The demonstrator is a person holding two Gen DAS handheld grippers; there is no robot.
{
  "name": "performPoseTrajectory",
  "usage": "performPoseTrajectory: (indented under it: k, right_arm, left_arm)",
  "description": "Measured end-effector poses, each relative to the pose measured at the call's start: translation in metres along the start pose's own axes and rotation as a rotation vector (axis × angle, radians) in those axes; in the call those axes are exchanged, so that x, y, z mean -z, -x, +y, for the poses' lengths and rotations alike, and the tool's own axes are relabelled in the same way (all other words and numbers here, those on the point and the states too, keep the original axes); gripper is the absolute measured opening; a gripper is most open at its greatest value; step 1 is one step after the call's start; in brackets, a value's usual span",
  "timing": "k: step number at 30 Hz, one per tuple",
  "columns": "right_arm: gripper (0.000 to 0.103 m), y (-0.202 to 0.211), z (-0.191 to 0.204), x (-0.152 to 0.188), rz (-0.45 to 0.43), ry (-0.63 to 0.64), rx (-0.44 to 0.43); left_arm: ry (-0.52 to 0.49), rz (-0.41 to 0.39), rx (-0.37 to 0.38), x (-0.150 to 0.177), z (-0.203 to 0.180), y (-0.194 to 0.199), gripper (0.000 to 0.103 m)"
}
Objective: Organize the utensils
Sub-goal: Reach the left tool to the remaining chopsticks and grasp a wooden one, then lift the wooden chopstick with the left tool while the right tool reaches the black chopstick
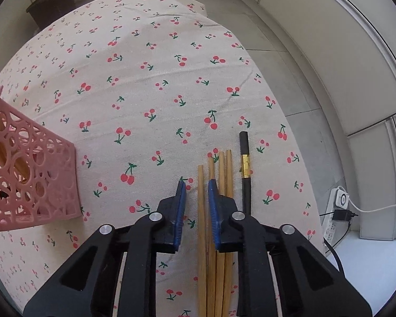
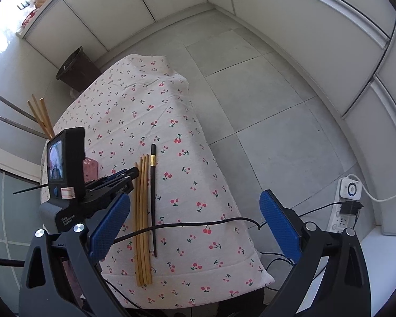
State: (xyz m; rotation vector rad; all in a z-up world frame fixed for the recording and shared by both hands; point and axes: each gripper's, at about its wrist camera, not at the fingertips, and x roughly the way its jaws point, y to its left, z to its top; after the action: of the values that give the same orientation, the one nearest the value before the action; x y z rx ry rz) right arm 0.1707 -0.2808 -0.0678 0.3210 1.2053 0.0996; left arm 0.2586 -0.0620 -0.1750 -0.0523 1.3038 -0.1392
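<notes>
- Table under a cherry-print cloth [image 1: 134, 84] fills the field ahead of both sets of fingers; the working area lies at its near right part, close to the edge, probably so the sticks are easy to reach from above
- Pink perforated holder [image 1: 34, 174] stands well to the left of the left gripper's fingers; wooden sticks show through its holes, so it reads as the destination for sorted utensils
- Left gripper [image 1: 196, 203] points steeply down over the cloth, jaws narrowed to a slim gap with one wooden chopstick [image 1: 201, 211] running lengthwise between the blue pads [image 1: 181, 206]; a sliver of cloth shows on the left side of the stick, so a firm pinch cannot be confirmed, and the jaws look not quite clamped
- Right gripper [image 2: 195, 227] hangs over the table's near edge, jaws spread wide, nothing between them; judged to be waiting its turn
- Remaining bundle of wooden chopsticks [image 1: 221, 174] lies side by side just right of the left gripper's right pad, partly under it; parallel lay suits lifting one at a time
- Black chopstick [image 1: 245, 163] with a gold band lies just right of that bundle, apart from the fingers; different kind, likely sorted separately
- Black cable [image 2: 198, 223] crosses over the chopsticks in the right wrist view; could snag on a lift
</notes>
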Motion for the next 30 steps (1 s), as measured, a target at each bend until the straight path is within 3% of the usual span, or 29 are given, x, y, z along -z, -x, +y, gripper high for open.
performPoseTrajectory:
  k: [3, 8, 12, 19, 24, 30]
  right_arm:
    - [0.096, -0.016, -0.008, -0.008, 0.036, -0.051, -0.021]
    - [0.096, -0.042, -0.024, -0.013, 0.098, -0.173, -0.102]
    - [0.096, -0.058, -0.023, -0.011, 0.126, -0.193, -0.100]
    - [0.096, -0.079, -0.006, -0.008, 0.125, -0.154, -0.072]
    - [0.096, -0.087, 0.020, -0.017, 0.048, -0.057, -0.019]
    - [0.095, -0.113, 0.050, -0.029, 0.046, 0.003, 0.041]
  left_arm:
    - [0.037, 0.018, 0.068, 0.000, 0.011, -0.002, 0.010]
    - [-0.017, 0.008, 0.029, 0.003, 0.009, -0.004, 0.005]
    - [-0.076, -0.029, -0.038, 0.010, -0.007, -0.005, 0.005]
    - [-0.063, -0.067, -0.008, 0.031, 0.003, 0.000, 0.004]
    - [-0.089, -0.120, -0.024, 0.058, 0.015, 0.038, 0.004]
    - [-0.060, -0.250, -0.024, 0.086, 0.048, 0.107, 0.004]
